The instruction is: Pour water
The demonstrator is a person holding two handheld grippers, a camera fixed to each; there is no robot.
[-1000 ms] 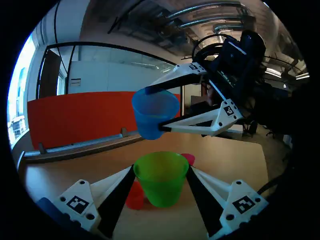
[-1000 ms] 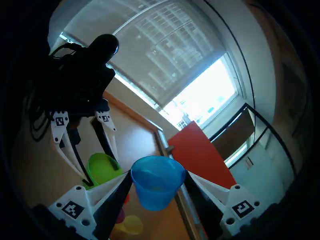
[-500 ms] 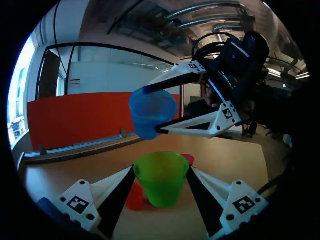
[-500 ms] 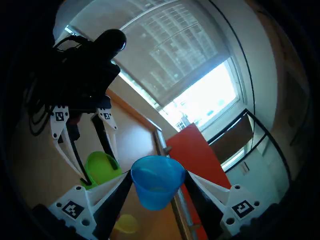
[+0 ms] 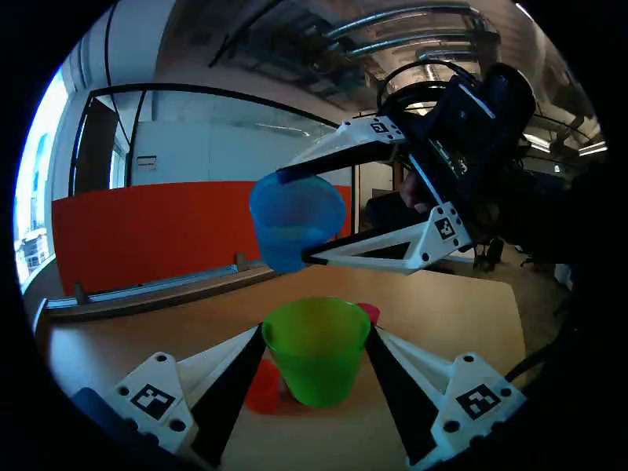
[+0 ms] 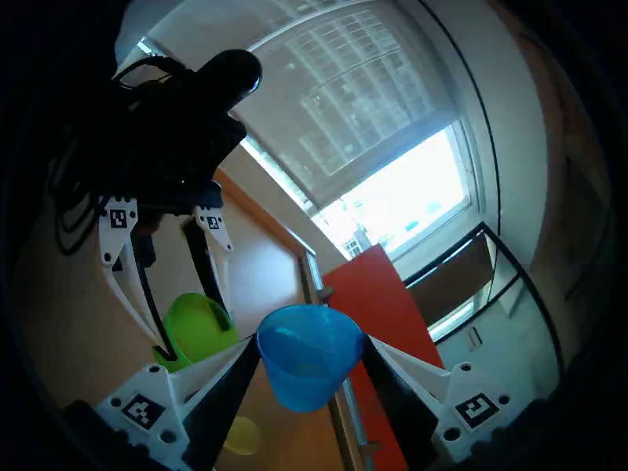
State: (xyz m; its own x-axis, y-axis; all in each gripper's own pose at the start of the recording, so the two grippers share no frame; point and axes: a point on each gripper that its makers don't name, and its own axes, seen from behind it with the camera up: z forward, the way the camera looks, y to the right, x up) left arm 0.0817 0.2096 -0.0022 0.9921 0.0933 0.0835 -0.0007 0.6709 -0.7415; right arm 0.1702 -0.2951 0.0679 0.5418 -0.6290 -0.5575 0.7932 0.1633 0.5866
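The right gripper point(image 6: 310, 349) is clamped on the blue cup point(image 6: 308, 373). The left gripper point(image 5: 314, 334) is clamped on the green cup point(image 5: 315, 361). Seen from the left gripper, the blue cup hangs above and beyond the green cup's mouth, slightly tilted.

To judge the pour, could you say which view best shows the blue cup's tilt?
The left gripper view: the blue cup appears side-on, tilted, higher than the green cup. The right gripper view looks into its mouth.

Bright green cup point(image 5: 316, 357), blue cup point(image 5: 297, 220), red cup point(image 5: 263, 386), orange panel point(image 5: 157, 228)
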